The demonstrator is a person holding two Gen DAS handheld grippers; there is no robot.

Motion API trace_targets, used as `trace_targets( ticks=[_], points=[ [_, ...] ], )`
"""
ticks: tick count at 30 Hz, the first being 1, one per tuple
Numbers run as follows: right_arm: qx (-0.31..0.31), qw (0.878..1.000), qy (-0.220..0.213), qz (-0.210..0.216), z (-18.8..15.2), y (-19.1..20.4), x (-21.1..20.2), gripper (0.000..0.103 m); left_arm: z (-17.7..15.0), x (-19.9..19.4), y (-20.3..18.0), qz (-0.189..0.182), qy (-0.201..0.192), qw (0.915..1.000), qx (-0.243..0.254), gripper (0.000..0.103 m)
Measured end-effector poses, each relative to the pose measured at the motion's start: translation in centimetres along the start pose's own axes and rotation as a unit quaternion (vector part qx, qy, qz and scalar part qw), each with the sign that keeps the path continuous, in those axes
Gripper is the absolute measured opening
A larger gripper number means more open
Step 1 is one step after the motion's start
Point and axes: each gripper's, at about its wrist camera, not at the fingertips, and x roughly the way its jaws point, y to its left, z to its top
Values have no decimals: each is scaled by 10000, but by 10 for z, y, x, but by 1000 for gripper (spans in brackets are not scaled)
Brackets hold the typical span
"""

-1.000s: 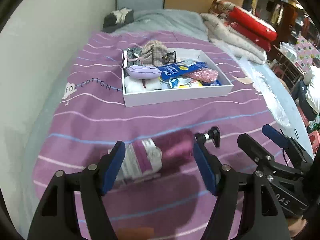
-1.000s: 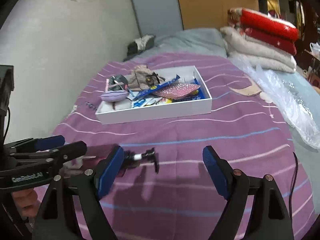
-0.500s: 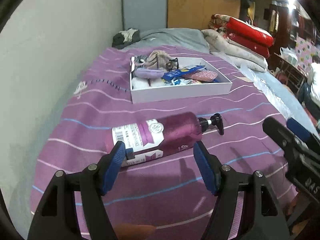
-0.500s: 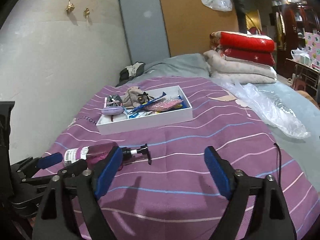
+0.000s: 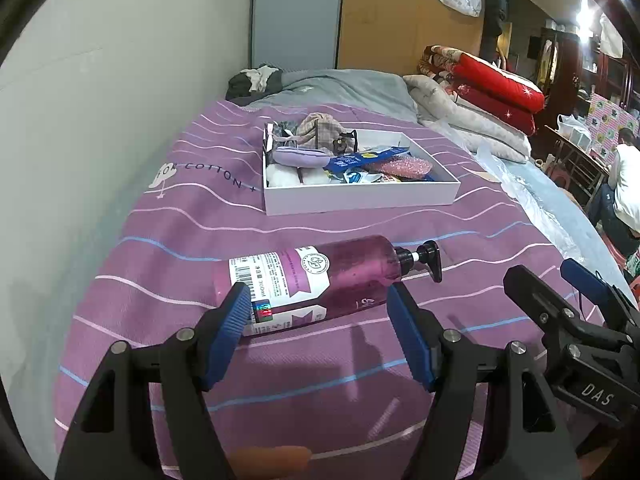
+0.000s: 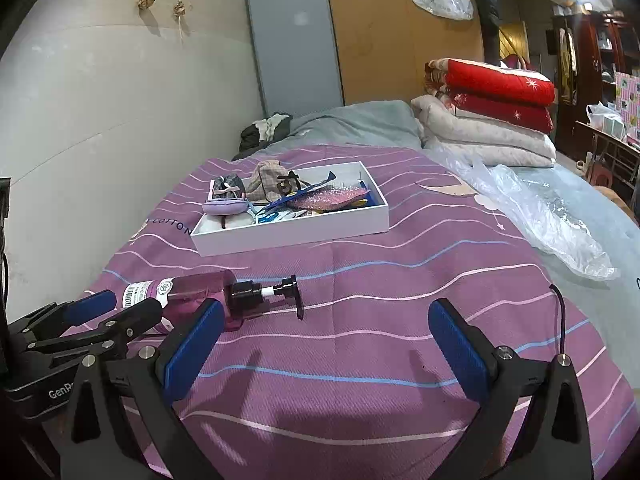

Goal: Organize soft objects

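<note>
The pump bottle (image 5: 320, 280) lies flat on the bed (image 6: 400, 280) near the white tray (image 5: 360, 202), both hand-held grippers, left (image 5: 320, 336) and right (image 6: 326, 348), gaping wide and empty, the right's jaws having just been opening, probably so it can't roll.

Soft items (image 5: 320, 152) heaped in white tray (image 5: 360, 202).

Folded red and white quilts (image 6: 492, 108) stacked beside crumpled clear plastic sheeting (image 6: 536, 216) on grey bedding (image 6: 360, 124)
</note>
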Motion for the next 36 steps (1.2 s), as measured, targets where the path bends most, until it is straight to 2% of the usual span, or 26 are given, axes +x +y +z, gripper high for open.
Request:
trace_targets(
  ticks=[36],
  points=[
    [-282, 9996, -27, 42, -1, 9, -2, 103, -4, 2, -1, 29, 26, 10000, 79, 71]
  ],
)
